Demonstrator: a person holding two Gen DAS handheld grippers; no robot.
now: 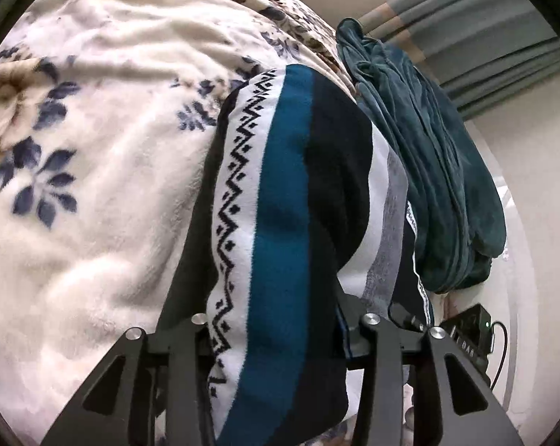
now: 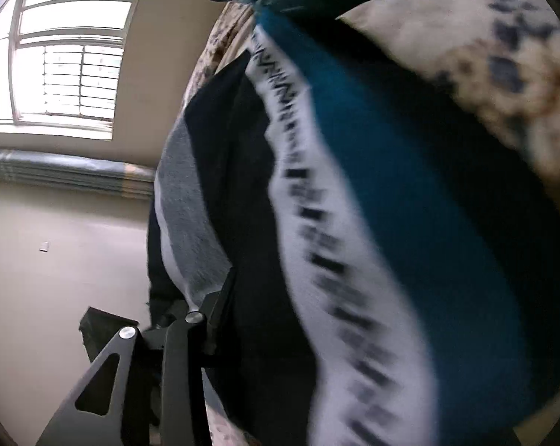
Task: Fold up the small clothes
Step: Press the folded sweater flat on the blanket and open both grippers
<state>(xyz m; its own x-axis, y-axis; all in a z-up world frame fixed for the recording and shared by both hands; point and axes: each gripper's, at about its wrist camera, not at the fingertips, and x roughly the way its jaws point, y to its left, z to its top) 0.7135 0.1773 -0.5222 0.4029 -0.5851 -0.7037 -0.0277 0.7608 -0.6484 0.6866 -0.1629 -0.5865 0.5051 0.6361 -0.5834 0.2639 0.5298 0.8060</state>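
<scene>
Between both tools (image 1: 276,338) (image 2: 220,319), striped sweater (image 1: 283,193), seemingly gripped, floral blanket (image 1: 94,119)

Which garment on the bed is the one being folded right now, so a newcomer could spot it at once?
Start at the cream floral blanket covering the bed. Two garments lie on it side by side: a plain dark teal velvety one nearer the wall, and the striped knit garment draped between the left gripper fingers. Only the striped one has teal, black, grey and white bands with a black zigzag pattern.
</scene>
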